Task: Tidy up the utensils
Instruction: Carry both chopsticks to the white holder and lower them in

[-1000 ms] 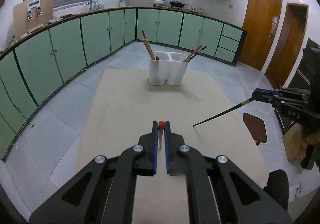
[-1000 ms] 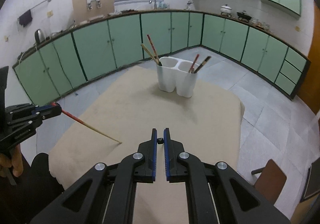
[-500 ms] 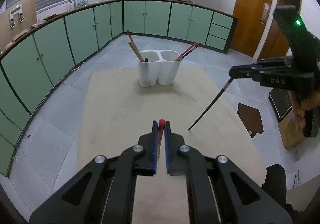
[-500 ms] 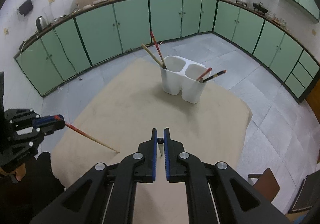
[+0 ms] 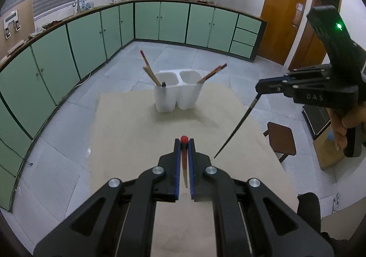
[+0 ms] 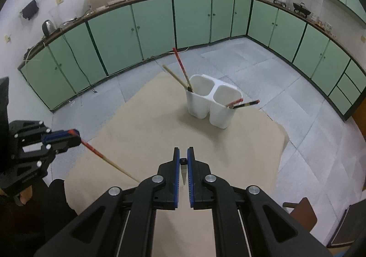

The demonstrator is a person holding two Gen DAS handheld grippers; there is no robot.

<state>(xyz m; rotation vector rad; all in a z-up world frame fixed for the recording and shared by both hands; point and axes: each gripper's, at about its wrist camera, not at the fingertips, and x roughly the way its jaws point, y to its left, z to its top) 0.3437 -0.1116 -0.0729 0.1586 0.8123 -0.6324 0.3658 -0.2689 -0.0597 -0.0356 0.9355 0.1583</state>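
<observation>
Two chopsticks in hand: one per hand-held gripper, both off the bench [image 5: 128, 133].
Left hand-held gripper [image 5: 184, 142]: pinching a red-topped chopstick [image 5: 184, 160] near its head; pale tip slants down, so it can drop in tip-first.
Right hand-held gripper [image 6: 183, 154]: pinching a dark chopstick [image 5: 235, 128] by its top end, tip hanging toward the bench for the same reason.
Holder [image 5: 176, 94]: white, two compartments, upright at the far end of the bench.
Holder contents: two sticks lean out of each side; left one also has a dark stub.
Step, judged: carry toward holder; which compartment for each, cannot tell.
</observation>
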